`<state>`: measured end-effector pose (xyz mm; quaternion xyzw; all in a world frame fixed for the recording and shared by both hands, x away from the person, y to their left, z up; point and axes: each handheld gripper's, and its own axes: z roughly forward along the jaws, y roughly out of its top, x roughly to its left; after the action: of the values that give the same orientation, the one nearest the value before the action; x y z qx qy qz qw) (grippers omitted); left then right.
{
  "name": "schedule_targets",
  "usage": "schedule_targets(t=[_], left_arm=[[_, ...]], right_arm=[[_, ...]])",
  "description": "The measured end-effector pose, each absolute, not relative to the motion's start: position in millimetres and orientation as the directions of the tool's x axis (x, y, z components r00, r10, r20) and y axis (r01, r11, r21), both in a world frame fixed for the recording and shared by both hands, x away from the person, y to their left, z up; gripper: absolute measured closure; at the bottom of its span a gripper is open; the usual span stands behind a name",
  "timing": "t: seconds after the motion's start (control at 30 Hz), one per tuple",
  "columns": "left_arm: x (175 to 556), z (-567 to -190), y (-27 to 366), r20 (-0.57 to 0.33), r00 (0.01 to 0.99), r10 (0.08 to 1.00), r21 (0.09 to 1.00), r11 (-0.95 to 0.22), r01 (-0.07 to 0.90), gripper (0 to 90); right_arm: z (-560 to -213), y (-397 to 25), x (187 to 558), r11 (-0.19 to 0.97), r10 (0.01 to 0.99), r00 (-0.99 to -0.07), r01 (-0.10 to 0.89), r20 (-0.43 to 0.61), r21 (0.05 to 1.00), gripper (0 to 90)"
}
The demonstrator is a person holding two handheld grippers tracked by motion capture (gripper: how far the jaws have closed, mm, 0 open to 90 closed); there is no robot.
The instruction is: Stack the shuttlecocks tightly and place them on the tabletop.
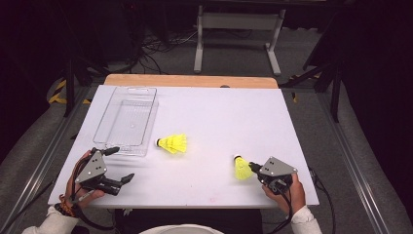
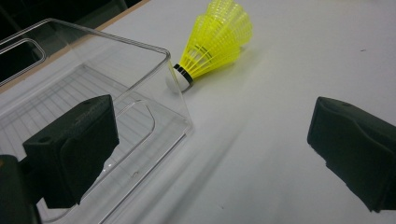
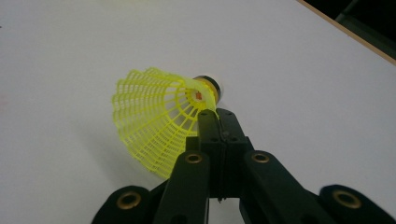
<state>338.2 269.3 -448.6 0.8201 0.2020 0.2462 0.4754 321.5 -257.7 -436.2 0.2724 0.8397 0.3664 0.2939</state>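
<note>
The right gripper (image 1: 254, 169) is pinching one yellow plastic mesh shuttlecock (image 3: 154, 116) by its skirt, seemingly just lifting; the left gripper (image 1: 120, 165) is waiting with jaws spread, a second yellow shuttlecock (image 2: 215, 39) ahead of its fingers, the clear plastic bin (image 1: 141, 146) holding nothing.

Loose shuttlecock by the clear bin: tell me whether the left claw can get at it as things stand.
Probably yes. The left claw is open, and bare table lies between it and the loose shuttlecock; the clear bin stands just off to the side.
</note>
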Motion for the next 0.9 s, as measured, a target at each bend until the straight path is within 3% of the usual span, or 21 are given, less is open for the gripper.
schedule_targets(t=[0.9], left_arm=[[337.8,-448.4,269.3,0.216,0.795,0.568,0.878,-0.469,0.096,2.8]], right_arm=[[-430.6,-259.1,318.2,0.564,0.685,-0.658,0.205,-0.314,0.8,90.0]])
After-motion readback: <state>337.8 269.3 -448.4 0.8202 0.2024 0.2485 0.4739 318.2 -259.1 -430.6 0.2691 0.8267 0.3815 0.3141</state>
